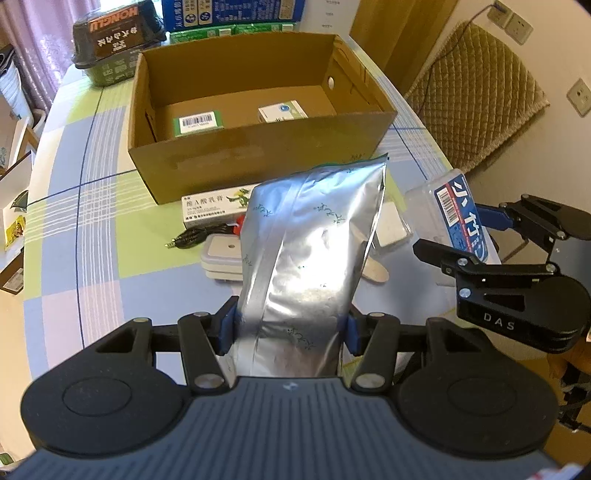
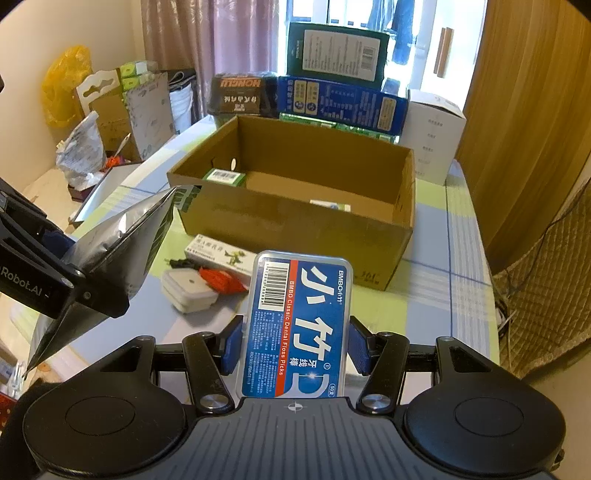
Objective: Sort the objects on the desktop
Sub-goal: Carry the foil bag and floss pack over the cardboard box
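Above the table, our left gripper clamps a foil pouch, right gripper a floss case; cardboard box at twelve o'clock. We clear its near wall before releasing.

Table, checked cloth. Open cardboard box mid-tabletop. Before it: ointment carton, black cable, white case. Stacked boxes along far edge.

Daylight pours through the window.
Pink curtain left, wooden door right, checked table.
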Tool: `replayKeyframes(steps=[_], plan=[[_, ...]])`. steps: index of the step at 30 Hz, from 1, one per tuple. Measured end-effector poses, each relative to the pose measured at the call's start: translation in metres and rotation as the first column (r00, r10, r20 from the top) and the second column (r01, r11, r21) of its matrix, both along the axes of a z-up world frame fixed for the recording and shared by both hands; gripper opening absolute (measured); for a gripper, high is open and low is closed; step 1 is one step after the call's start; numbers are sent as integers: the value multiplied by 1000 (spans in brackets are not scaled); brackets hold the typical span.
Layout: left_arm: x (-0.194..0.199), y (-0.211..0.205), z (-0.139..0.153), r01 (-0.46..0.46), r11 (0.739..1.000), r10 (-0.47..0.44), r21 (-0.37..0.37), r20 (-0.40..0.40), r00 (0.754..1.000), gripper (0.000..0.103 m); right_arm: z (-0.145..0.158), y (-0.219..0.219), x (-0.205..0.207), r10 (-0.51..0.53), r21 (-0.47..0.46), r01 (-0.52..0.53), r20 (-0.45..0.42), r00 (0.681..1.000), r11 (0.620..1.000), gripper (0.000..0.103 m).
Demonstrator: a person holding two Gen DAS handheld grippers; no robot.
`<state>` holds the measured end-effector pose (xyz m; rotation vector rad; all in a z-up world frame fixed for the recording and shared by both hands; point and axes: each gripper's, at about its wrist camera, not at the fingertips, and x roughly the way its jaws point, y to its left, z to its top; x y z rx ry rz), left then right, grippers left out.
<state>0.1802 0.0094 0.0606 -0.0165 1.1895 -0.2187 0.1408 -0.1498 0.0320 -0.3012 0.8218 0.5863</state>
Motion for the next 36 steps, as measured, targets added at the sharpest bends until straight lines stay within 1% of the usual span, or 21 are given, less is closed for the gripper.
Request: replayKeyframes(steps=[5,13,20,27,31,36], plan=[[7,5,5,-31,1000,31,-6,14,999,50,6,3,7,-5,10,5,9,1000,1000,54],[21,8,9,-52,999,52,-15,19,998,50,12,4,19,-5,21,4,14,1000,1000,54],[41,11,22,-67,997,69,-27,41,997,50,25,5,39,-11,42,10,28,1000,999,54],[77,12,36,-73,997,76,-40,66,995,50,41,14,74,-14,47,11,59,998,999,54],[104,15,40,-77,996,81,-51,75,994,50,44,20,101,-19,43,16,65,998,999,54],[141,18,40,-74,996,78,-45,80,994,50,41,29,133,-20,37,18,66,998,999,54]])
